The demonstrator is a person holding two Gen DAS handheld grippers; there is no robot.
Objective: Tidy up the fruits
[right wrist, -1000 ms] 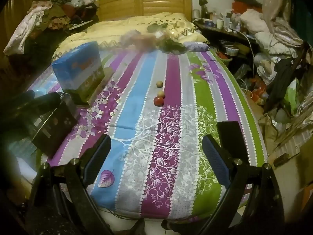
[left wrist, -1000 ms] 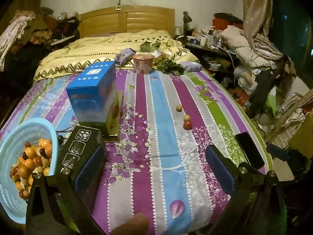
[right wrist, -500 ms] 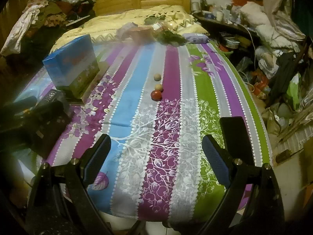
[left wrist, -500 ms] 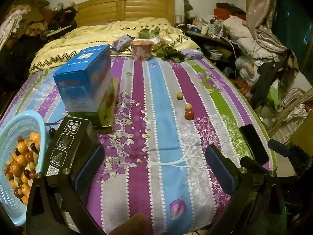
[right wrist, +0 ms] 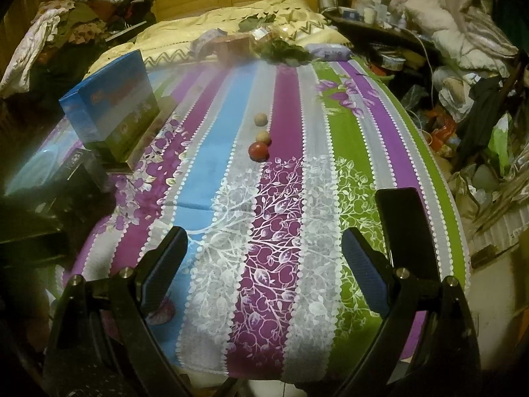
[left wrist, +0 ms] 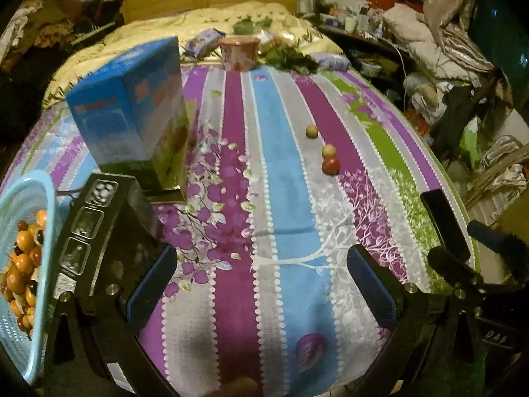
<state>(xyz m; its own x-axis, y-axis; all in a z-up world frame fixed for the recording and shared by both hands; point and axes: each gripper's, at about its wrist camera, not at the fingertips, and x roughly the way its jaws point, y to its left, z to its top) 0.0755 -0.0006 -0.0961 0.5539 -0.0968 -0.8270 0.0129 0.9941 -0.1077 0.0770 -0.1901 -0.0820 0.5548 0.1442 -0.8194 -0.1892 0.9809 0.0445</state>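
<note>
Three small fruits lie in a row on the striped cloth (left wrist: pixel 284 218): a red one (left wrist: pixel 330 165), a tan one (left wrist: pixel 328 150) touching it, and another tan one (left wrist: pixel 311 131) farther back. The right wrist view shows them too: the red one (right wrist: pixel 258 151) and the tan ones (right wrist: pixel 263 137) (right wrist: pixel 260 119). A light blue basket (left wrist: pixel 20 198) with several orange and dark fruits (left wrist: pixel 23 264) stands at the left edge. My left gripper (left wrist: pixel 261 281) is open and empty over the near cloth. My right gripper (right wrist: pixel 264 261) is open and empty, well short of the fruits.
A blue box (left wrist: pixel 132 112) stands left of centre, with a black box (left wrist: pixel 96 228) in front of it. A black phone (right wrist: pixel 408 228) lies at the right edge. A red cup (left wrist: pixel 238 52), packets and leaves sit at the far end. Clutter fills the floor at right.
Both grippers have moved forward and lower over the cloth; the fruits and the boxes look closer. Jaws stay open. Nothing was picked up.
</note>
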